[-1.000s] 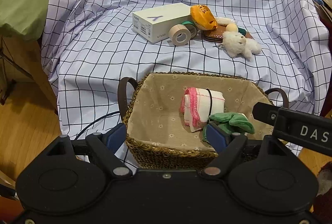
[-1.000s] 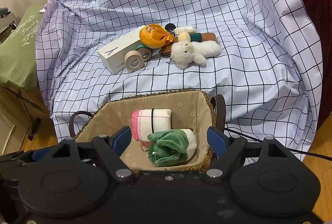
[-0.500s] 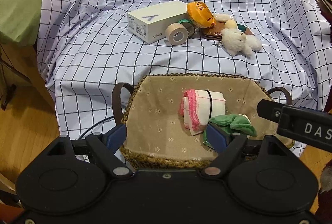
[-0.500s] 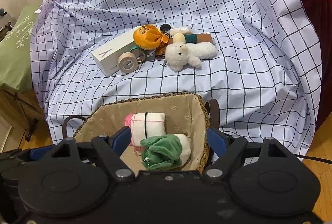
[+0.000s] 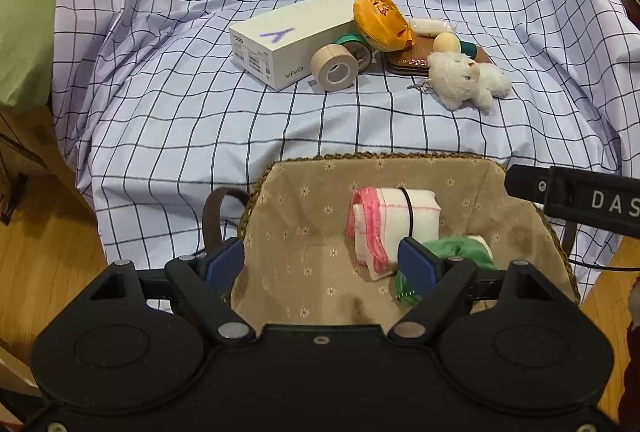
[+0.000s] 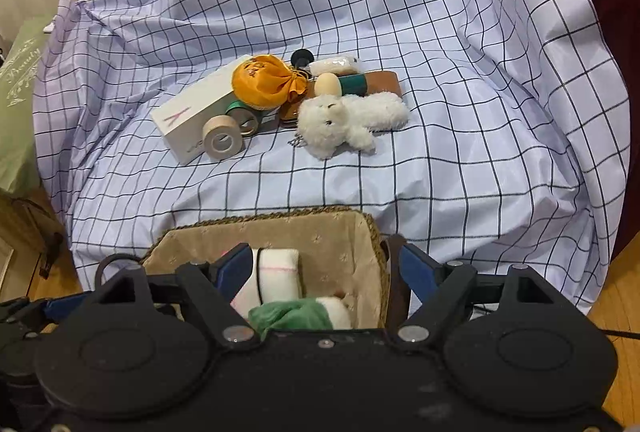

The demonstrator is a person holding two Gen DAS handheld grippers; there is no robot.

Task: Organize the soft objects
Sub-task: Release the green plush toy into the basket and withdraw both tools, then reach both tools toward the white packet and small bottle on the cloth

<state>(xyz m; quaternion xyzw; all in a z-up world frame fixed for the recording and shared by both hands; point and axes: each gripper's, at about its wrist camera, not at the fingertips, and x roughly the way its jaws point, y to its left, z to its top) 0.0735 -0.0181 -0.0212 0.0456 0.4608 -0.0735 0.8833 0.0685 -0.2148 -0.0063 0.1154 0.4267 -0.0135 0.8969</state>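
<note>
Woven lined basket (image 5: 304, 199) holds two soft items: pink-edged white cloth roll (image 5: 394, 216), green plush (image 5: 460, 252). One white fluffy plush (image 6: 344, 119) and one orange pouch (image 6: 264, 81) lie on checked sheet (image 6: 440, 31); tape rolls (image 5: 334, 65) maybe three. Left gripper (image 5: 320, 264) and right gripper (image 6: 324, 272) hover over basket, jaws spread, empty.

Even, soft indoor light, fairly bright, no hard glare; only faint sheen on checked cloth (image 6: 460, 111) folds and soft shadows under white plush (image 6: 344, 123) and box (image 5: 288, 35). Strong fisheye bending at edges in both views, grid lines curving, corners vignetted dark. Centre reasonably sharp, slight blur on basket (image 6: 280, 220) contents low in right wrist view; black gripper bodies in foreground underexposed, little detail.
</note>
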